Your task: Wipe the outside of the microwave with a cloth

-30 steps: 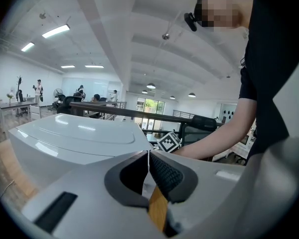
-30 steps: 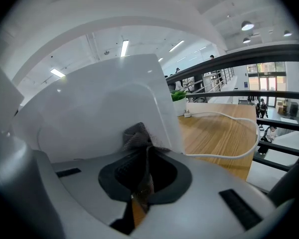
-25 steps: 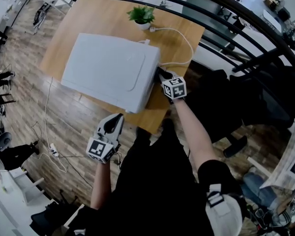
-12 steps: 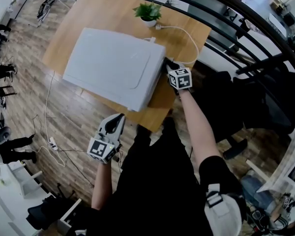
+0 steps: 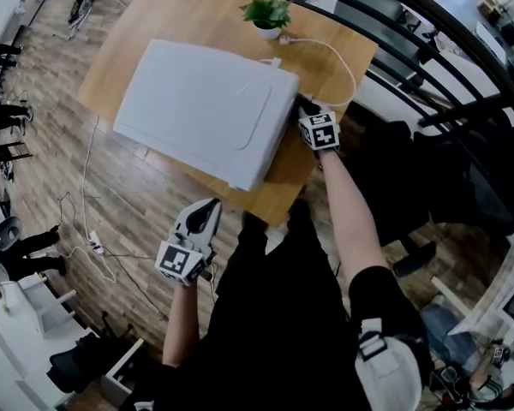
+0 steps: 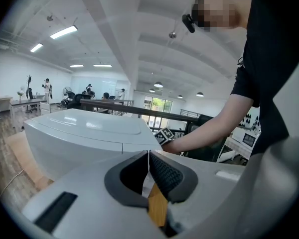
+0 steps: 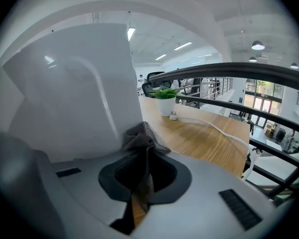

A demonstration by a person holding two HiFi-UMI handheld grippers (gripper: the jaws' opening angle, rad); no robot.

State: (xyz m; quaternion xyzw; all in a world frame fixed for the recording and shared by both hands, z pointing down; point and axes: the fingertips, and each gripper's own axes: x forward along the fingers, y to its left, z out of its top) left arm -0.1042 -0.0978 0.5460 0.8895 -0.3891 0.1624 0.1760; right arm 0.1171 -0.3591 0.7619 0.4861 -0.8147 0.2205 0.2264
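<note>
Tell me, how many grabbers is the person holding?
2. The left gripper, shut and empty, is held back from the microwave; the right gripper pinches a grey cloth at the microwave's side. None seem hidden.

the microwave [image 5: 201, 114] is a plain white box with rounded edges, standing level on the table [image 5: 325, 32]. its smooth top faces the head view, with a faint raised outline running across it. one corner sits close to the table's near edge. the cloth [image 7: 142, 133] is a small dark grey mesh rag, bunched and crumpled, pinched between the closed jaws of the right gripper [image 7: 145, 151]. its loose end pokes out past the jaw tips and lies against the microwave's white side wall, low down, just above the tabletop.
</note>
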